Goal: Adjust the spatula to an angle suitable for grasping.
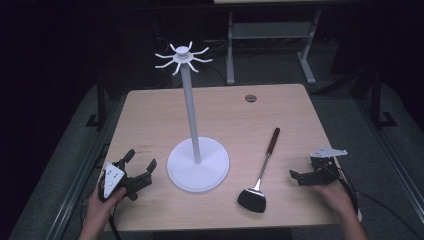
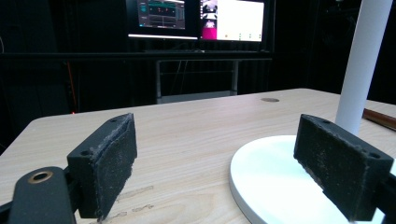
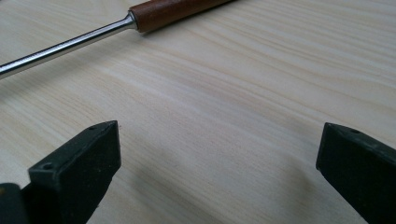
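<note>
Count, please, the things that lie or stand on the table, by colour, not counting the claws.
White: 1, the stand with hooks on top.
Black, silver and brown: 1, the spatula with the brown handle.
Total: 2 things on the table.

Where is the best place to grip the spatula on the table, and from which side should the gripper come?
Probably the brown wooden handle of the spatula: it is thicker than the thin steel shaft and lies flat on the table. The open right gripper is nearest, so come from above on the right, jaws across the handle.
</note>
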Demonstrator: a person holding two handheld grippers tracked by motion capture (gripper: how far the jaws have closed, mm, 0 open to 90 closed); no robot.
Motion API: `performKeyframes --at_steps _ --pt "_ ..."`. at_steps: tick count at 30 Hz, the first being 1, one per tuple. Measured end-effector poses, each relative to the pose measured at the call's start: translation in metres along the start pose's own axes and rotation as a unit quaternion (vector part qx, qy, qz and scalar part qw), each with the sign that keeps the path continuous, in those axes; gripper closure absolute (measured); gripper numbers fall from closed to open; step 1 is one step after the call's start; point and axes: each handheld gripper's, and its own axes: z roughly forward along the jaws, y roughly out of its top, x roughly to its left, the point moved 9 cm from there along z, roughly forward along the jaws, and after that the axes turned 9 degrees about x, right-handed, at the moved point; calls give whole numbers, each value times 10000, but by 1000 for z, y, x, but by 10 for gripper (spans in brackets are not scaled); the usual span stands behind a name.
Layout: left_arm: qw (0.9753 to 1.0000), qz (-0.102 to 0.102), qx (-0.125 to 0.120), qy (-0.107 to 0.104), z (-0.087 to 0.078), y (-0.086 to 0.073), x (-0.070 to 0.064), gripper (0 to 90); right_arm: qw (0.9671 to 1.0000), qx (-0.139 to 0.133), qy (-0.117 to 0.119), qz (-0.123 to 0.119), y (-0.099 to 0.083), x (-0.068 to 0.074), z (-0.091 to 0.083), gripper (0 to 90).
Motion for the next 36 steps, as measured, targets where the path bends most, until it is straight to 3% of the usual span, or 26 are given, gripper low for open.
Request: performKeyframes --at_steps 12,26,36 --pt "10000 -8 -2 3 0 0 0 128 9998 -163 -67 -10 7 -1 -5 0" --pt "10000 8 -1 -21 0 0 0 128 9994 -316 -137 -33 32 2 -10 9" --pt "10000 13 -7 -10 0 0 1 128 9990 -397 -171 68 49 -6 -4 103"
